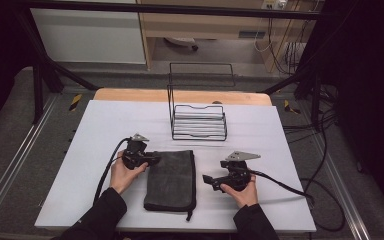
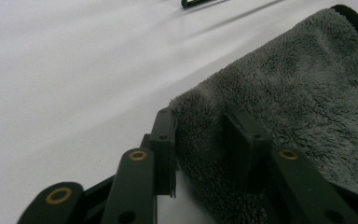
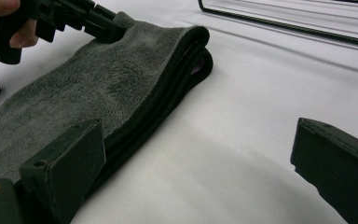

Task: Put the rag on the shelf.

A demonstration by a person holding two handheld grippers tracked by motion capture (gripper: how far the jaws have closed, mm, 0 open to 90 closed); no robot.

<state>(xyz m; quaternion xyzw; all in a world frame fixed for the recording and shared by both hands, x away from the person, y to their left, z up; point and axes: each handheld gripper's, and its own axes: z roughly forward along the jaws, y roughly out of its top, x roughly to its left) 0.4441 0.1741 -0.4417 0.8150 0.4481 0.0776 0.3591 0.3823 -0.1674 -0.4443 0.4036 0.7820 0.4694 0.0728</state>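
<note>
Plainly, left tongs (image 2: 200, 140) astride towel (image 2: 298, 93) edge.

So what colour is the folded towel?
Dark grey towel with a black edge, clearest in the right gripper view.

A folded grey towel (image 1: 171, 180) lies on the white table (image 1: 260, 135). The left claw (image 1: 155, 159) touches its far left corner; the right claw (image 1: 206, 179) rests beside it. A wire rack (image 1: 198, 121) stands behind.

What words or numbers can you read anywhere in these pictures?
None can be read. The grey towel, the wire rack and the white table carry no writing. The yellow-and-black floor marks are stripes only. A small label on the wooden furniture behind is too blurred to read.
</note>
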